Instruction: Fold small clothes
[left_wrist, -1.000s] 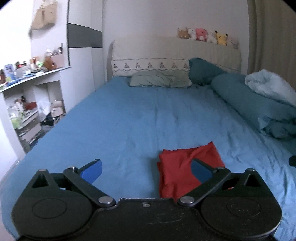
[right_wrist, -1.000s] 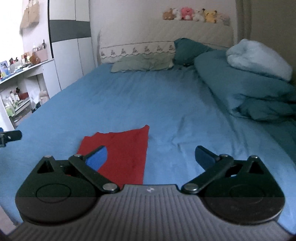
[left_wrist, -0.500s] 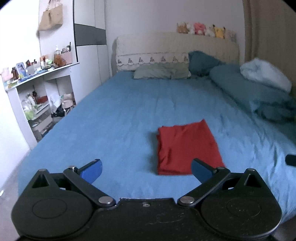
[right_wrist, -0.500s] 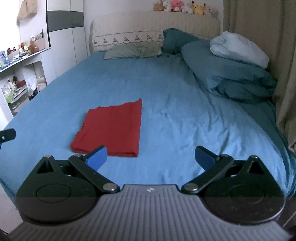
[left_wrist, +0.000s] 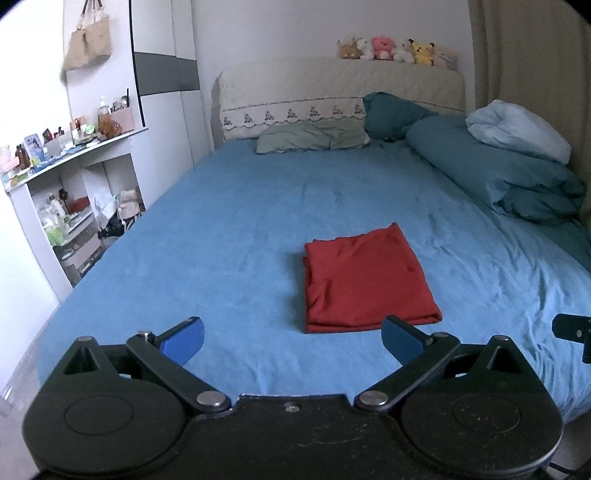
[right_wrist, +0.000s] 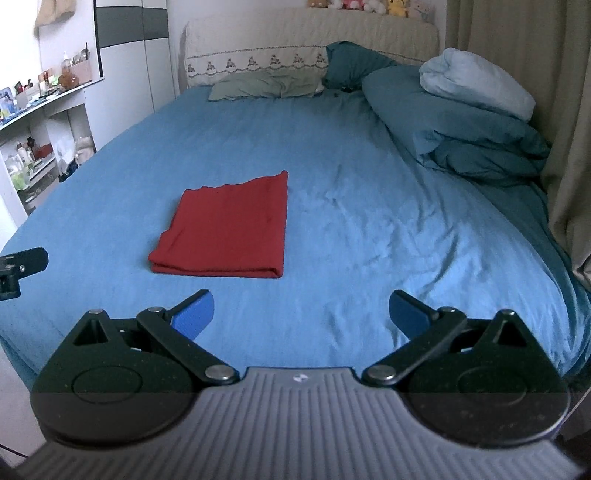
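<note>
A red garment (left_wrist: 365, 275) lies folded into a flat rectangle on the blue bed sheet (left_wrist: 240, 229), near the foot of the bed. In the right wrist view the same red garment (right_wrist: 229, 229) sits left of centre. My left gripper (left_wrist: 291, 338) hangs open above the bed's near edge, short of the garment, with nothing between its blue fingers. My right gripper (right_wrist: 301, 314) is also open and holds nothing, to the right of the garment and nearer than it. Each gripper's edge shows in the other's view.
Rolled teal bedding (left_wrist: 491, 173) with a pale blue blanket (left_wrist: 513, 129) lies along the bed's right side. Pillows (left_wrist: 314, 134) and plush toys (left_wrist: 391, 48) sit at the headboard. Cluttered white shelves (left_wrist: 70, 206) stand left of the bed. A curtain (right_wrist: 554, 110) hangs at right.
Both grippers have drawn back and up from the red garment, which now lies wholly in view ahead of the fingers. Both stayed open.
</note>
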